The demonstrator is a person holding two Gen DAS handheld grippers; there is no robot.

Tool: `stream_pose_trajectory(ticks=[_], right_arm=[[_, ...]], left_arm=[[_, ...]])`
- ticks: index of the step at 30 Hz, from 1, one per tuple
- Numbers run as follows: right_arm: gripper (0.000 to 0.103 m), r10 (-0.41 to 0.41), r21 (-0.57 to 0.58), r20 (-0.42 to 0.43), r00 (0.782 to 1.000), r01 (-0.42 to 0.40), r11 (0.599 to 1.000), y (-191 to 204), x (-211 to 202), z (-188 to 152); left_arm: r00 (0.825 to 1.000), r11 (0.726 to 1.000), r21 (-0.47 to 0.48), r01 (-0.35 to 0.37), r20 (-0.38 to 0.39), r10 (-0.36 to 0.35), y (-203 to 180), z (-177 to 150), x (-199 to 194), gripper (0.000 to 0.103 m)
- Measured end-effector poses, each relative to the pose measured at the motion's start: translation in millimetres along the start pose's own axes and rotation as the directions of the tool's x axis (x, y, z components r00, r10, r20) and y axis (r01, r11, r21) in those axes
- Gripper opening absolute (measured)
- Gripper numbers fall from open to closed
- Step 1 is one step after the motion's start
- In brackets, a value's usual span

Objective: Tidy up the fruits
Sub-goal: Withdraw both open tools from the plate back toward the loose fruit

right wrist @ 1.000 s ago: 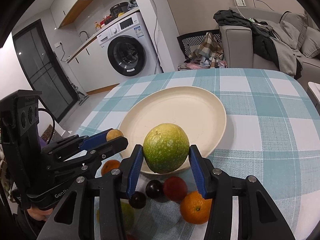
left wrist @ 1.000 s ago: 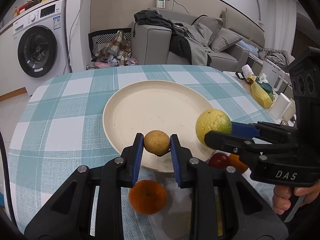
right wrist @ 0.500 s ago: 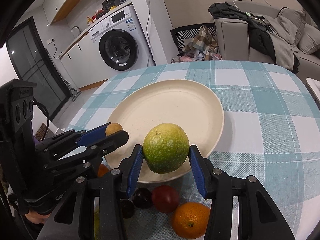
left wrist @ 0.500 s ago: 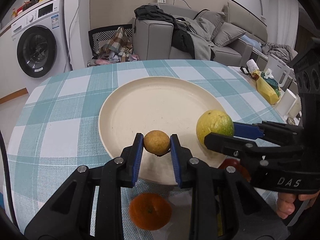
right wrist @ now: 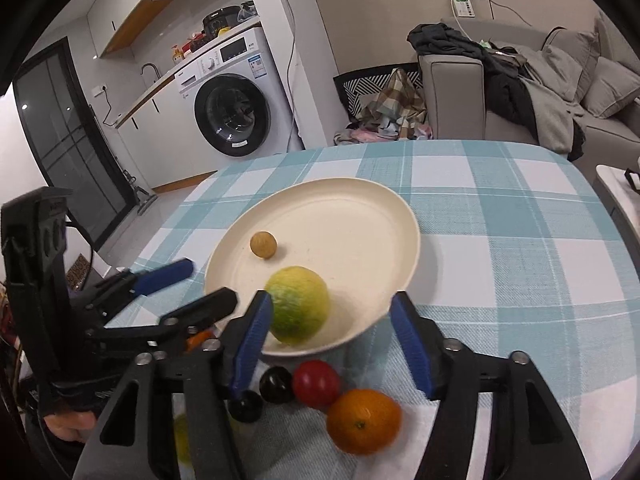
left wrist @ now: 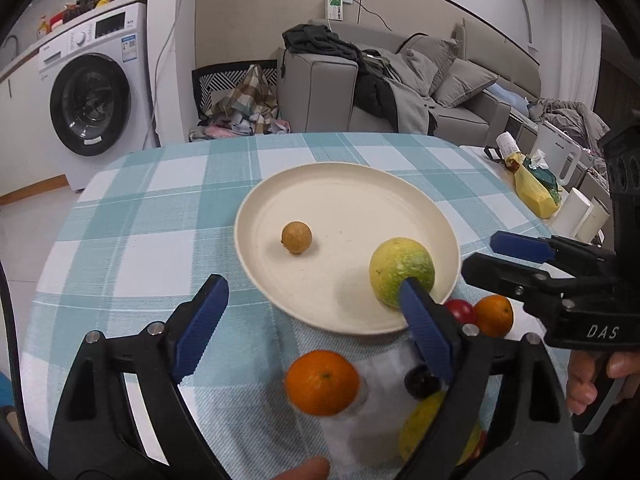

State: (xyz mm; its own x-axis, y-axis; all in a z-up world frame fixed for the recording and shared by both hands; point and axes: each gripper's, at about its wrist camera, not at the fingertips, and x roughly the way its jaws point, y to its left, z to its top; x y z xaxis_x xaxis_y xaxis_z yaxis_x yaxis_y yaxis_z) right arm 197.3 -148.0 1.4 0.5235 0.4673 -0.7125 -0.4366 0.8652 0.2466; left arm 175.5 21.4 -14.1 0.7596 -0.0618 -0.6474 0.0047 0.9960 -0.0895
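Observation:
A cream plate (left wrist: 360, 184) (right wrist: 360, 200) lies on the checked tablecloth. A small brown fruit (left wrist: 296, 237) (right wrist: 263, 244) and a big green-yellow citrus (left wrist: 401, 267) (right wrist: 298, 304) lie loose on it. My left gripper (left wrist: 316, 320) is open and empty at the plate's near rim. My right gripper (right wrist: 332, 340) is open, with the citrus just in front of its left finger. Near the plate's front edge lie an orange (left wrist: 322, 377), another orange (right wrist: 363, 421), a red fruit (right wrist: 316, 383) and two dark fruits (right wrist: 276, 385).
A yellow-green fruit (left wrist: 436, 428) lies under my left gripper's right finger. A yellow bag (left wrist: 534, 194) and white cups (left wrist: 576, 212) stand on a side surface to the right. A washing machine (left wrist: 92, 96) and a sofa (left wrist: 400, 96) stand beyond the table.
Both grippers have opened and pulled back. The brown fruit and the green-yellow citrus, held before, now lie on the plate.

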Motion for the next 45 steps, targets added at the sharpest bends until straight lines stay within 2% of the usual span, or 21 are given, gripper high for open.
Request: stream_pose_trajectory(ticks=[1, 2, 4, 8, 19, 27, 33, 45], right_arm=[[0.075, -0.002, -0.001, 0.000, 1.000, 0.002, 1.000, -0.7, -2.7, -1.8], [0.085, -0.005, -0.001, -0.002, 1.000, 0.005, 1.000, -0.9, -4.8, -3.4], [0.092, -0.006, -0.005, 0.005, 1.000, 0.006, 1.000, -0.6, -11.5, -7.8], [0.103, -0.009, -0.008, 0.018, 1.000, 0.009, 1.000, 1.6, -22.7, -14.1], [0.103, -0.018, -0.069, -0.014, 1.000, 0.017, 0.997, 11.9, -40.7, -34.2], [0.103, -0.028, -0.087, -0.034, 0.999, 0.025, 0.996, 17.6, -51.7, -45.4], [0.103, -0.030, -0.079, -0.027, 0.999, 0.028, 0.996, 16.7, -62.4, -46.2], [0.103, -0.031, -0.098, -0.084, 0.996, 0.023, 0.995, 17.8, -63.8, -62.1]], left_arm=[[1.000, 1.000, 0.001, -0.006, 0.001, 0.006, 0.9, -2.1, -5.1, 0.089], [1.000, 1.000, -0.001, -0.014, 0.001, 0.014, 2.4, -4.2, -10.0, 0.090], [1.000, 1.000, -0.010, -0.022, 0.006, 0.022, 4.2, -9.3, -20.8, 0.102], [0.999, 0.999, -0.031, -0.027, 0.028, 0.028, 7.3, -21.5, -42.9, 0.102], [1.000, 0.999, -0.045, -0.011, 0.000, 0.011, -1.2, -51.2, -70.0, 0.102], [1.000, 0.999, -0.035, -0.030, -0.005, 0.030, -6.9, -67.2, -86.1, 0.102], [0.999, 0.999, -0.008, -0.045, 0.000, 0.045, -10.5, -64.6, -94.4, 0.102], [1.000, 1.000, 0.027, -0.001, -0.025, 0.002, -30.2, -62.5, -94.3, 0.102]])
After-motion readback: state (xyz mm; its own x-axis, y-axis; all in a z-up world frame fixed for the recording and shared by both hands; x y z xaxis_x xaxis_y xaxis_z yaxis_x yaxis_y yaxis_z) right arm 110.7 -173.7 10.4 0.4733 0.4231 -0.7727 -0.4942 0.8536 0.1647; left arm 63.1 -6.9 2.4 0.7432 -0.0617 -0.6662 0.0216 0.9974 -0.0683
